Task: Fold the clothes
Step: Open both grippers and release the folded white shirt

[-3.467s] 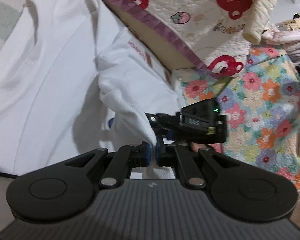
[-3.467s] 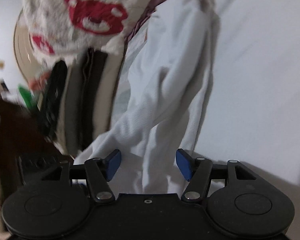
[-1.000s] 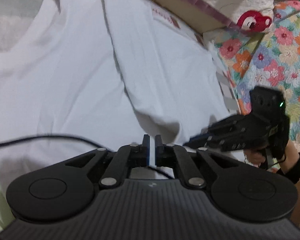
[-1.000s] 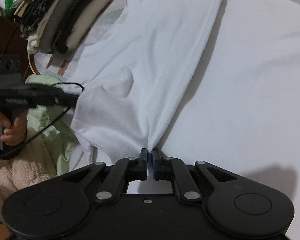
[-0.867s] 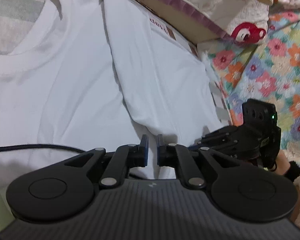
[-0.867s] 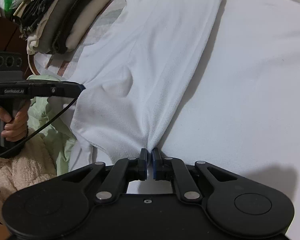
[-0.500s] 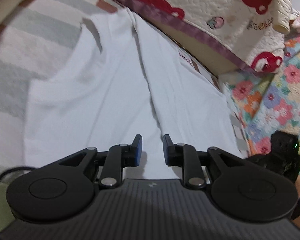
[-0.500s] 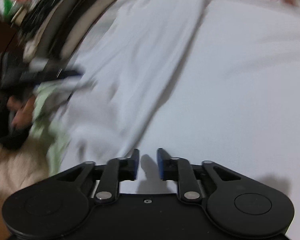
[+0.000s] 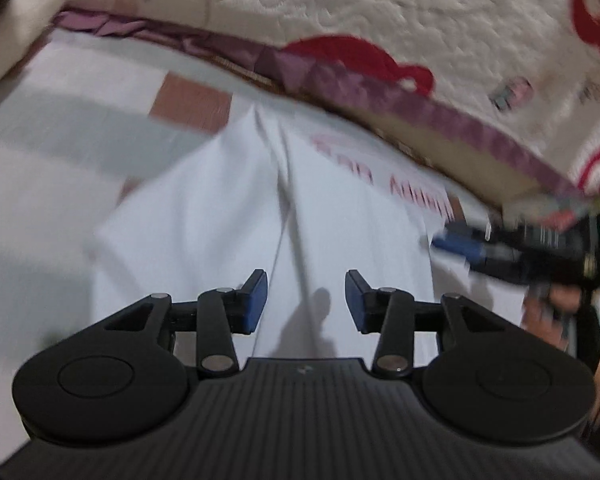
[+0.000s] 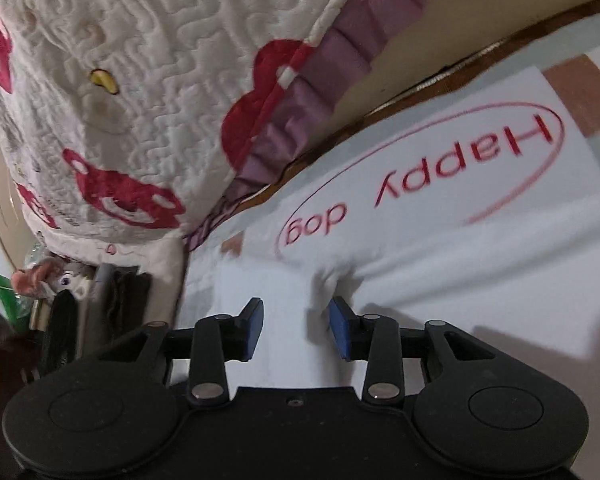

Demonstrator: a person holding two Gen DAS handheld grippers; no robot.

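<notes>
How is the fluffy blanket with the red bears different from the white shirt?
The quilted blanket is cream with red bears and a purple frill; the white shirt is plain except for red letters reading "Happy dog" in an oval.
The blanket looks thick and bumpy with stitching; the shirt looks thin and smooth.
The blanket is heaped up behind; the shirt lies flat, with a fold line running along it.
Both are soft cloth with red on a pale ground.

Striped bed sheet (image 9: 60, 128) w/ white T-shirt (image 10: 440, 240) spread flat, quilted blanket (image 10: 140, 80) at edge.
</notes>
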